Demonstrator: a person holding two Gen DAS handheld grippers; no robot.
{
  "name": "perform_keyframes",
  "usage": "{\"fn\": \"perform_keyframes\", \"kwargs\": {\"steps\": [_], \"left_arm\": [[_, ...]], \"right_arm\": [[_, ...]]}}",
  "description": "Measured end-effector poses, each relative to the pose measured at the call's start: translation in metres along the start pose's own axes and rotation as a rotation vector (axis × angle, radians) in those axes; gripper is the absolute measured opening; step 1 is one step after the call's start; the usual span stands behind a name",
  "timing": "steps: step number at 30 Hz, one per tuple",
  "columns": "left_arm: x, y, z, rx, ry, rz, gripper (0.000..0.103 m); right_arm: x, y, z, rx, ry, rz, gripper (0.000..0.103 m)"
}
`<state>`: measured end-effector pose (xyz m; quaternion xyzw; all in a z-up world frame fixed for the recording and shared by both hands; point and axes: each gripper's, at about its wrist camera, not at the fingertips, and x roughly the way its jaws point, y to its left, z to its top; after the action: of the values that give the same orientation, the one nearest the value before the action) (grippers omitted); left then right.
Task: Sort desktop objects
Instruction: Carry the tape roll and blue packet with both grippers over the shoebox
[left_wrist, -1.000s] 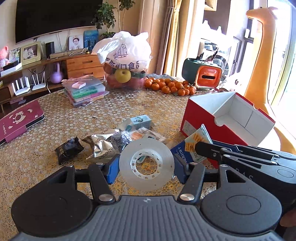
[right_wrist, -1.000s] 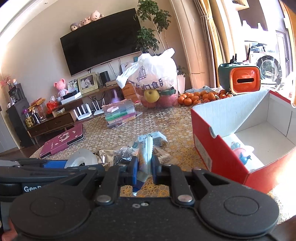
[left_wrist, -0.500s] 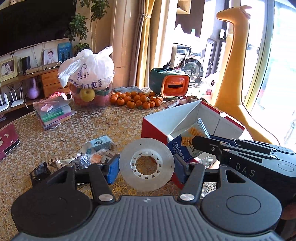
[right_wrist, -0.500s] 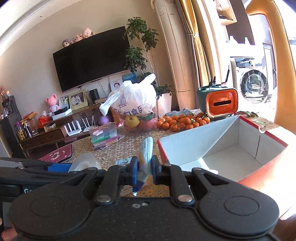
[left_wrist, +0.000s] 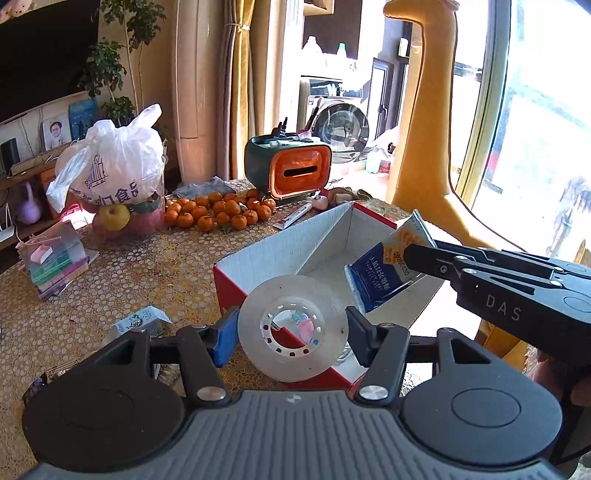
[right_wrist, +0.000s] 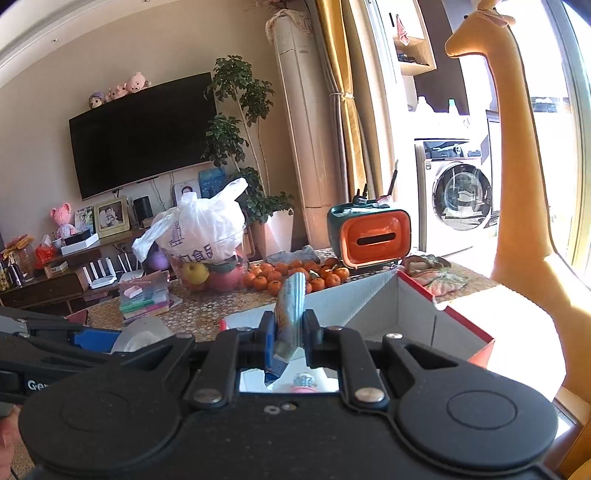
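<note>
Red cardboard box already held small toys, while the left gripper clamped a tape roll and the right gripper pinched a cracker packet above it, wrappers remaining on the table.

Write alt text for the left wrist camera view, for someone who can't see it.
The left gripper clamps a clear tape roll over the near corner of an open red box. From the right, the right gripper holds a blue snack packet above the box; mandarins and a fruit bag sit behind.
</note>
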<state>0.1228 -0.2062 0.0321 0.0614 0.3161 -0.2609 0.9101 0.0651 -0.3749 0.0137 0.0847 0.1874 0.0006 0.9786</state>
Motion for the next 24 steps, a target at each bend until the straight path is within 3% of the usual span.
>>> {"fn": "perform_keyframes", "kwargs": {"steps": [13,24], "left_arm": [[0.074,-0.031,0.015,0.096,0.128,-0.02,0.059],[0.141,-0.051,0.026,0.151,0.245,-0.066,0.059]], "right_arm": [[0.025,-0.064,0.001,0.046,0.042,-0.09,0.014],[0.066,-0.099,-0.007,0.077,0.164,-0.103,0.014]]}}
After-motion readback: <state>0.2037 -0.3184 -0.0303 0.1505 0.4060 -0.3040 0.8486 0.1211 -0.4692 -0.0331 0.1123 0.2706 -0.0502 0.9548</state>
